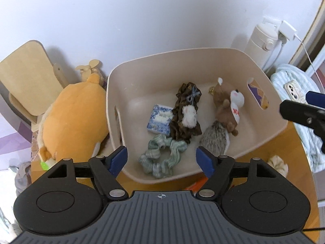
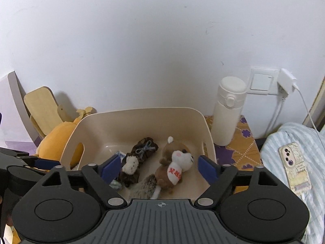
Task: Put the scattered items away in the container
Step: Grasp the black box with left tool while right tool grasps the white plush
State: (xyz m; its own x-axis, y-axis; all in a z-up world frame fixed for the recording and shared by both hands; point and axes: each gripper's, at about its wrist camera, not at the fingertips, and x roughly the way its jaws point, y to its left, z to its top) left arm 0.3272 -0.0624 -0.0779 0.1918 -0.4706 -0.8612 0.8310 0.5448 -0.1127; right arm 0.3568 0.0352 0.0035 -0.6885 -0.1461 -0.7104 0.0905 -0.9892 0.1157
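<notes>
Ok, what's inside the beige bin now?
In the bin: blue booklet, brown scrunchie, green scrunchie, brown plush, hedgehog. Anything beneath them is hidden.

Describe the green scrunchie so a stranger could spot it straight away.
Find the beige tub standing against the white wall. The green scrunchie lies on its floor at the near edge, just in front of the blue patterned packet and the dark brown ruffled scrunchie. It is the only pale green, ribbed fabric ring there; the grey hedgehog toy beside it is furry.
</notes>
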